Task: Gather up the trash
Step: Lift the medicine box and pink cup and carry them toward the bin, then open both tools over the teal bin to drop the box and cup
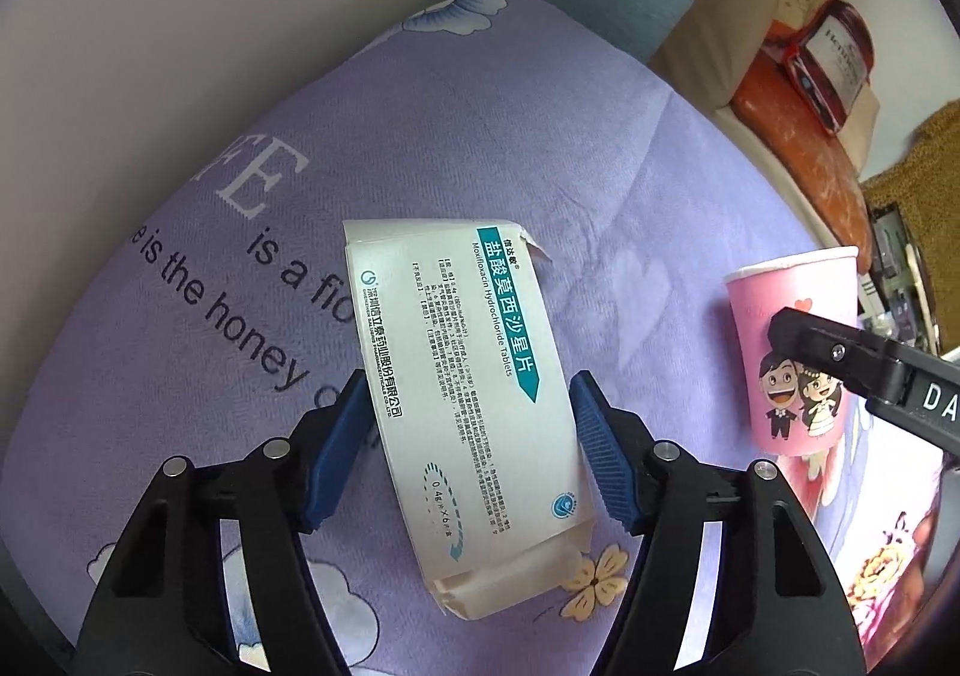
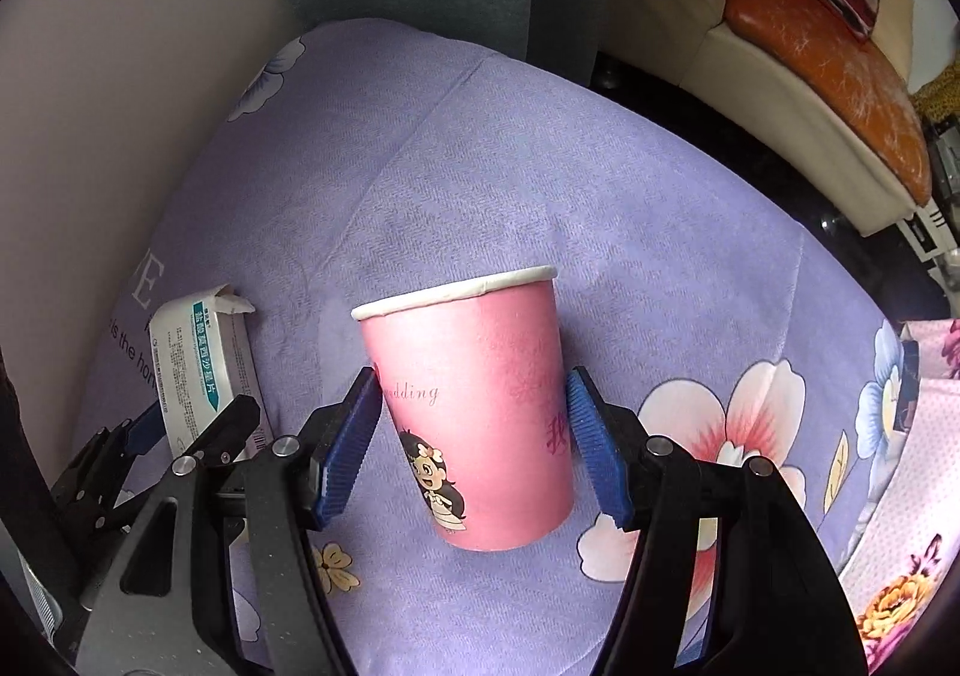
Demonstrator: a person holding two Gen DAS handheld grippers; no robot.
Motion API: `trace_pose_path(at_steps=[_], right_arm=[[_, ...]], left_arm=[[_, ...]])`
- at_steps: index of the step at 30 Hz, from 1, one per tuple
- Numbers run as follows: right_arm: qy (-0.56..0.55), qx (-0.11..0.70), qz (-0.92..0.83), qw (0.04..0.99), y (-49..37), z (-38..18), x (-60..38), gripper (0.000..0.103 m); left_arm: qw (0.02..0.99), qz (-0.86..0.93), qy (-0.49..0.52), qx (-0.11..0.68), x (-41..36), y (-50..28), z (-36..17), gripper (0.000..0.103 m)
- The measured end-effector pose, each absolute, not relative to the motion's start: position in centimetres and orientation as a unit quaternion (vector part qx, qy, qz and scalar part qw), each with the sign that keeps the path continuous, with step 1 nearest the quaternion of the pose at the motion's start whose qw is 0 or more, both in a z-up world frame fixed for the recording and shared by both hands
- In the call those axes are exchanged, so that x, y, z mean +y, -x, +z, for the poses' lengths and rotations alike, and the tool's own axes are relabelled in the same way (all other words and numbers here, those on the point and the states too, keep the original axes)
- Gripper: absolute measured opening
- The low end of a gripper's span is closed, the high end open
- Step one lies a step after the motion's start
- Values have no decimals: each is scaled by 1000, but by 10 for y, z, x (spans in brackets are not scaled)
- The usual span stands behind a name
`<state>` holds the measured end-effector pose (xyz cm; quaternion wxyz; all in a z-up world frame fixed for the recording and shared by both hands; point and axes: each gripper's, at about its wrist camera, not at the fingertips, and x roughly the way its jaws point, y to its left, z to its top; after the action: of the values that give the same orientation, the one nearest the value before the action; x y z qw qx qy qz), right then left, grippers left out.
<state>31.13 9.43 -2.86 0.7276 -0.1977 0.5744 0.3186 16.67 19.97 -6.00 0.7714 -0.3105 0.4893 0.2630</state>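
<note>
On the purple flowered bedsheet [image 1: 480, 135], the left hand-held gripper [image 1: 471, 451] straddles the torn white cardboard medicine box [image 1: 474, 394], jaws apart, and the right hand-held gripper [image 2: 474, 445] clamps the pink paper cup [image 2: 480, 406], which could crush if squeezed.

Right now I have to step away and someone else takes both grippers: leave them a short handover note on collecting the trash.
Left gripper: fingers either side of the white medicine box, which lies on the purple bedsheet. The left pad is at its edge, a sliver of gap shows at the right; not yet a firm grip.
Right gripper: fingers against both sides of the pink paper cup, which looks gripped.
The box lies to the cup's left, and both are on the bed.
Done: both pieces approached.
Left: close on the box, lift both, carry them to a bin; none is in view.
</note>
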Motion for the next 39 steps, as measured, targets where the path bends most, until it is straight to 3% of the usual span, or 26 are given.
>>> trace_pose_path(at_steps=[9, 28, 39], right_arm=[[152, 576, 285, 751, -260, -19, -12, 60], [36, 602, 125, 788, -192, -24, -334, 61], [-30, 616, 65, 785, -193, -49, -433, 61]], left_arm=[[805, 153, 239, 521, 111, -150, -57, 68], [828, -88, 85, 547, -178, -157, -38, 68], [819, -139, 33, 555, -266, -172, -46, 69]])
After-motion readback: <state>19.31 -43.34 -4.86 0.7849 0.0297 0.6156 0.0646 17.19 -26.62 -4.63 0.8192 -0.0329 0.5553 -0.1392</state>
